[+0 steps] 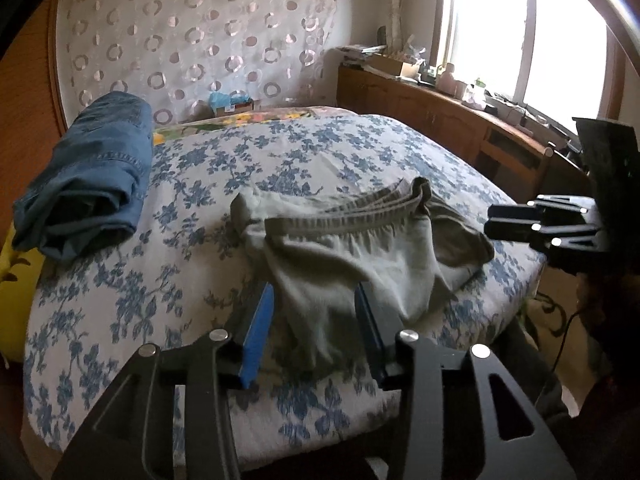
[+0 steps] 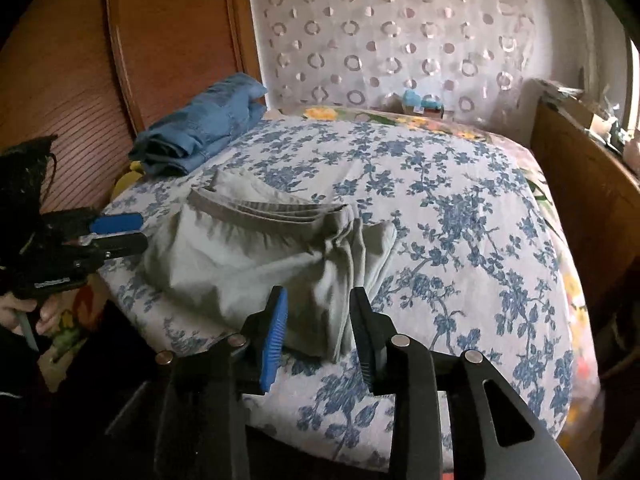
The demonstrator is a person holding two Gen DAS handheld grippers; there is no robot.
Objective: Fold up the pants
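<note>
Left gripper (image 1: pixel 314 300) spread wide, blue-padded fingers (image 1: pixel 258 328) either side of the near edge of the grey pants (image 1: pixel 360 248), gripping nothing. Right gripper (image 2: pixel 318 300) likewise spread, fingers straddling the near corner of the same cloth, not pinched on it. Seen from the right wrist, left gripper (image 2: pixel 136 232) beside the pants' left edge, fingers apart; seen from the left wrist, right gripper (image 1: pixel 520 222) just off their right side. Grey pants bunched in a folded heap near the front edge of the bed (image 1: pixel 200 184), elastic waistband (image 2: pixel 264 210) stacked in layers toward the far side. Folded blue jeans (image 1: pixel 88 176) at the bed's far left corner, well apart from the pants, against the wooden wardrobe (image 2: pixel 168 32). Wooden cabinet (image 1: pixel 440 108) under the bright window (image 1: pixel 520 32) on the right.
</note>
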